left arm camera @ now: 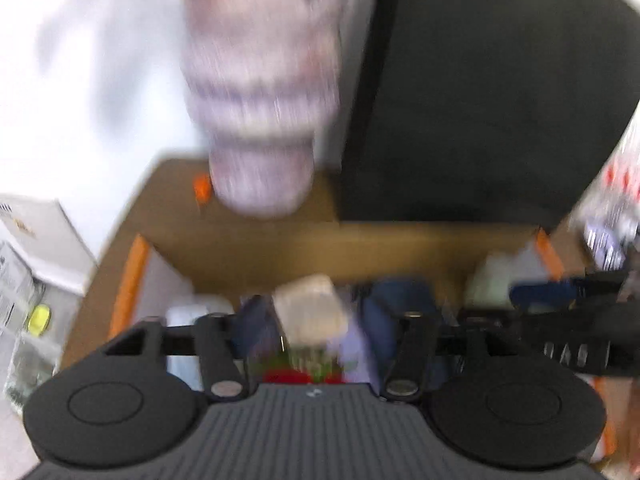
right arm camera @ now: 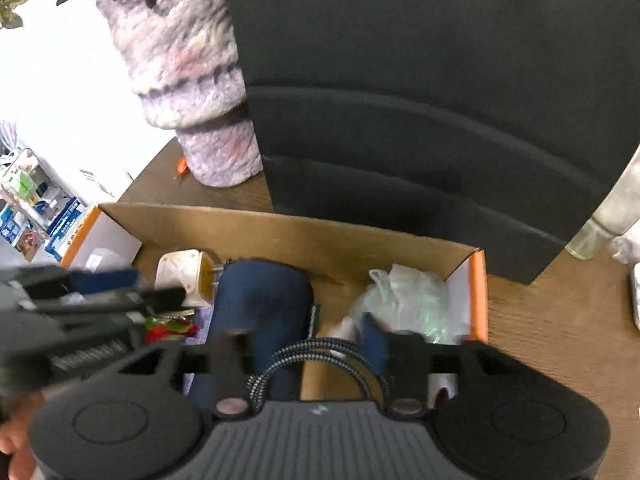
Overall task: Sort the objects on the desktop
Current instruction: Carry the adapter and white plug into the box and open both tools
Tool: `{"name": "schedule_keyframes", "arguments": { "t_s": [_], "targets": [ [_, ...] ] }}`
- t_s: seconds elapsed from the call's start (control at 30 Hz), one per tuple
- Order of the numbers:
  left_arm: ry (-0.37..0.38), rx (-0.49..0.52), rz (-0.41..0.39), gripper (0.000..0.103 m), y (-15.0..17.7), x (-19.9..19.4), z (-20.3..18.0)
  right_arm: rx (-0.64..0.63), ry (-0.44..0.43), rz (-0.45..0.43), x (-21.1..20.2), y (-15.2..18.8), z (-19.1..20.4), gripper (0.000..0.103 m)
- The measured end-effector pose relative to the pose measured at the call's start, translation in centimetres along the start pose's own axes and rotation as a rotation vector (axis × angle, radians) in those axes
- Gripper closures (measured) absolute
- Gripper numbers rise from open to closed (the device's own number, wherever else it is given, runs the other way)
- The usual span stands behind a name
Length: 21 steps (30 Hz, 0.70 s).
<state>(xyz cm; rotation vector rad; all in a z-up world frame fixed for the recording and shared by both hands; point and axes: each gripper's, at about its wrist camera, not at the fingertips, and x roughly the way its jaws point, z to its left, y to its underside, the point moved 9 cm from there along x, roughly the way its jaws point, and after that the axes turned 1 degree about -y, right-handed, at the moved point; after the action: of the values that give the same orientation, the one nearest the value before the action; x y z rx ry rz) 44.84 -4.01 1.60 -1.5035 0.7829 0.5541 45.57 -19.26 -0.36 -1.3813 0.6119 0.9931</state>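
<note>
Several objects are already gathered in the cardboard box ahead of both grippers. A braided cable is seen between the parted, unclenched jaws of the right gripper. The left gripper is spread over a pale plug, gripping nothing. More sorting is judged likely.

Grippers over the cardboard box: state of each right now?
Left gripper: open, nothing gripped; a blurred beige block lies below in the open cardboard box.
Right gripper: open; braided black-and-white cable between its fingers, not pinched.
</note>
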Motion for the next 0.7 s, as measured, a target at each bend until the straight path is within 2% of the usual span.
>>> {"name": "schedule_keyframes", "arguments": {
  "t_s": [0.03, 0.07, 0.2, 0.3, 0.4, 0.6, 0.7],
  "targets": [
    [-0.005, -0.018, -0.022, 0.025, -0.6, -0.7, 0.2, 0.005, 0.003, -0.019, -0.7, -0.3, 0.0, 0.038],
    [-0.005, -0.034, -0.028, 0.025, -1.1, -1.4, 0.4, 0.011, 0.006, -0.036, -1.5, -0.6, 0.0, 0.039],
    [-0.013, -0.091, -0.001, 0.021, -1.4, -4.2, 0.9, 0.02, -0.022, -0.067, -4.7, -0.9, 0.6, 0.035],
    [-0.061, -0.072, 0.027, 0.005, -0.3, -6.7, 1.2, -0.005, 0.001, -0.086, -7.0, -0.5, 1.1, 0.027],
    [-0.088, -0.027, 0.051, 0.0, 0.9, -8.8, 1.0, 0.0, 0.008, -0.101, -9.4, 0.3, 1.4, 0.026],
    [-0.142, 0.022, 0.033, 0.0, 5.4, -13.5, 0.6, -0.016, 0.03, -0.15, -13.8, 4.2, 1.3, 0.022],
    [-0.172, 0.025, -0.013, 0.0, 7.9, -15.7, 0.4, -0.004, 0.006, -0.195, -15.6, 7.2, 1.7, 0.02]
  ]
}}
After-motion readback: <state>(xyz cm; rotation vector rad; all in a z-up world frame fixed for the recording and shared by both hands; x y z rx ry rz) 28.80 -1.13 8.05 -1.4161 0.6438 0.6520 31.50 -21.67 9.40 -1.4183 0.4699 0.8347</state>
